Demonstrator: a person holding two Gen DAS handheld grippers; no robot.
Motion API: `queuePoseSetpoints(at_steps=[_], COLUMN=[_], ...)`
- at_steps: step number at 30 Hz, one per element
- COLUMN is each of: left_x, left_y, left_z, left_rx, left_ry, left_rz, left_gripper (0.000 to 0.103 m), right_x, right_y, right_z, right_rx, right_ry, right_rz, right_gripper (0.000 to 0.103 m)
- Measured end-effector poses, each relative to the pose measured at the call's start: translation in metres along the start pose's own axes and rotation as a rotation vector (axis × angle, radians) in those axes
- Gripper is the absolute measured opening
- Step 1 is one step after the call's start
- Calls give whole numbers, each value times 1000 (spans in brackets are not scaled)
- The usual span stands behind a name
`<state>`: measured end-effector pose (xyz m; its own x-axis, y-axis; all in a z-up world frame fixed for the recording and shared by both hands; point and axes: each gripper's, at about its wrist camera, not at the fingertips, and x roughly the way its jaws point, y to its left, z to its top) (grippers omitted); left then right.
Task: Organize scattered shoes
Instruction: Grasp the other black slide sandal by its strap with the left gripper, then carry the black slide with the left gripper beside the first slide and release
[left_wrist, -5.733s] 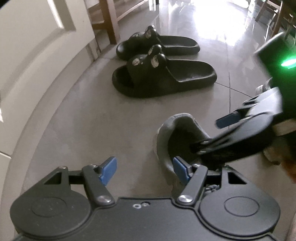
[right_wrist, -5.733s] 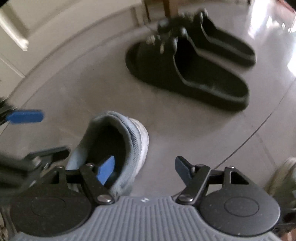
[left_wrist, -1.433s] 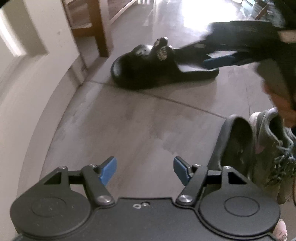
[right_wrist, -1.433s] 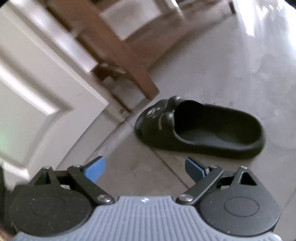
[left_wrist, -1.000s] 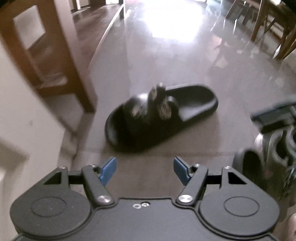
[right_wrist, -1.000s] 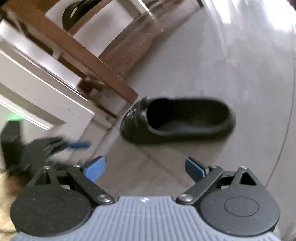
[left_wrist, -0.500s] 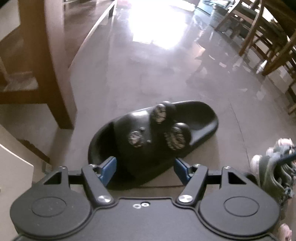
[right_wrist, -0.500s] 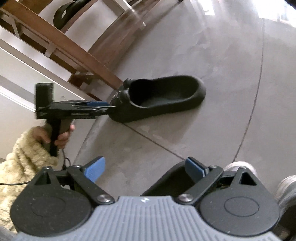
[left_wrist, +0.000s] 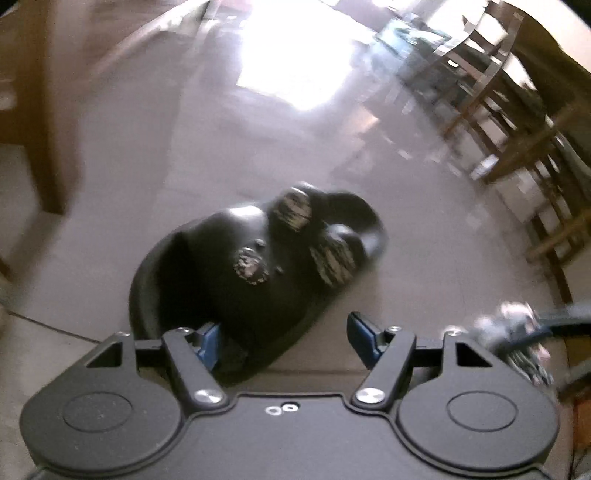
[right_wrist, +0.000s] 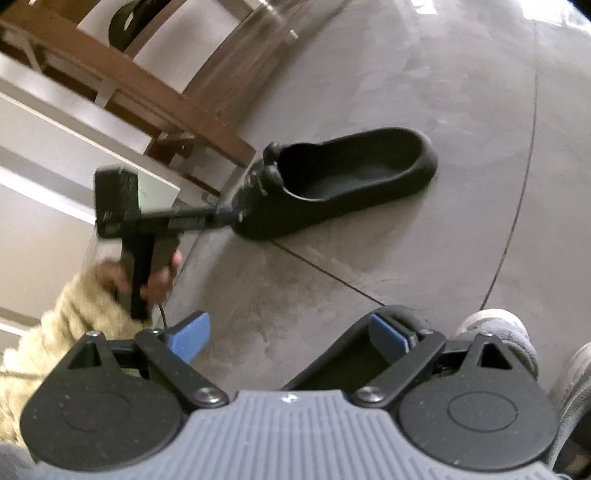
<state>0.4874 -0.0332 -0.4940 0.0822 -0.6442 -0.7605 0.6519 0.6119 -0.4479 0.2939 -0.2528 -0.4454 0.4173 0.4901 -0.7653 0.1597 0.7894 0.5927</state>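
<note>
Right now the step in hand looks like the pickup of the far black slipper (left_wrist: 258, 266), which lies flat on the grey floor (right_wrist: 406, 258) near a brown wooden chair leg (right_wrist: 177, 110), toe pointing toward the left gripper (left_wrist: 284, 332). The left wrist view shows that gripper's jaws spread wide, with the slipper's toe end filling the gap between the 2 blue pads; the left pad (left_wrist: 208, 343) sits against or just over the toe rim, though blur makes true contact hard to judge. From the right wrist view the same gripper (right_wrist: 229, 216) reaches in level at the slipper's (right_wrist: 343, 181) toe, held by a hand (right_wrist: 147, 277) in a fuzzy cream sleeve.

The right gripper (right_wrist: 288, 339) hangs back with its jaws also released, gripping nothing. Just below it lies a second black slipper (right_wrist: 343, 354), its open heel near the right blue pad (right_wrist: 388, 338), and a grey sneaker (right_wrist: 498, 332) sits just beside that. So 1 slipper seems already placed next to the sneakers, and its mate is well apart from it.

My judgement is that the next move calls for the left jaws to settle over the toe strap and clench on it, then lift and carry the slipper over beside its partner. The soft foam should take a pinch easily, but a grip on the rim alone could slip.
</note>
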Motion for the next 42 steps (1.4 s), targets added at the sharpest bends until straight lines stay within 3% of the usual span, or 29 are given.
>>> queuePoseSetpoints(at_steps=[4,9,13,16,18,19,22,26,32,42], left_x=[21,37,42,52,58,62,66,55,18,-56], left_y=[-31,-8,0,2,3,5,5,-7,-11,-21], left_z=[-14,-22,-19,-21,-24,-26,-33,-36,-42,-127], left_rx=[-15,-245,-288,-340,-372,-392,-416,-335,-335,-406], left_ry=[-10,-142,-224,-262,-275,-279,-293,-333,-387,-392], left_rz=[-43,-135,-120,-194,-217,-224,-259,-259,-235,-53], left_gripper=[69,69,67,64,48,32,30,29,29,29], right_x=[-2,-5,-7,-9,-10,-11,-15,-17,-15,-17], right_y=[-7,-7,-7,-12,-16,-17,-19,-17,-15,0], right_z=[-1,-8,-15,-18,-18,-18,-18,-21,-27,-34], right_rx=[29,21,1,21,43,47,61,55,48,-18], right_ry=[-4,8,30,35,35,34,29,34,50,66], right_rz=[4,33,17,8,9,8,2,0,4,52], right_gripper=[95,95,95,95,95,95,95,95,95,95])
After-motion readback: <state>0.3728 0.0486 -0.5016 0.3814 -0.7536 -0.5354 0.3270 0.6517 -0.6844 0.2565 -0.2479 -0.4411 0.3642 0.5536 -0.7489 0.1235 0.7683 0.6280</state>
